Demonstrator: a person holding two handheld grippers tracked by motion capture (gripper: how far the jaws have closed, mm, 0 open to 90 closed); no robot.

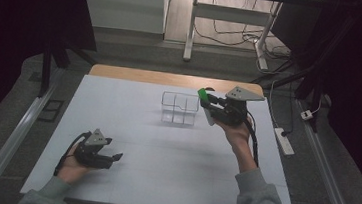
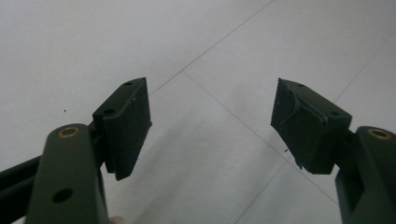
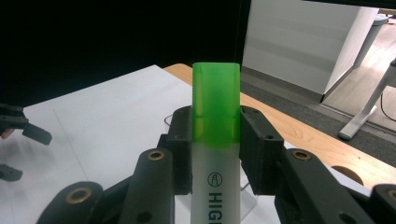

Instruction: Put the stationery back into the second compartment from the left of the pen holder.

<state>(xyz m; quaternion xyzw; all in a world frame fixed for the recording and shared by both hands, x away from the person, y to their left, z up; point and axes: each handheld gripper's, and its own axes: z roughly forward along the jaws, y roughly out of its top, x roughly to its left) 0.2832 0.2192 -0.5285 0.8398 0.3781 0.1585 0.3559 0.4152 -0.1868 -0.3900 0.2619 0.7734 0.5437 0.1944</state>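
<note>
Right gripper pinching highlighter, beside the clear organizer.
Highlighter clamped mid-body, long axis along the jaws, green cap pointing about 10 o'clock; organizer just beside at 8 o'clock of the tip, likely drop target. Left gripper spread, nothing between, well apart at table 7 o'clock.

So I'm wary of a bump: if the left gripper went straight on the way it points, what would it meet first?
Probably just the white table top. The left gripper stands open, nothing between its jaws, angled down at bare surface; depth is hard to judge.
</note>
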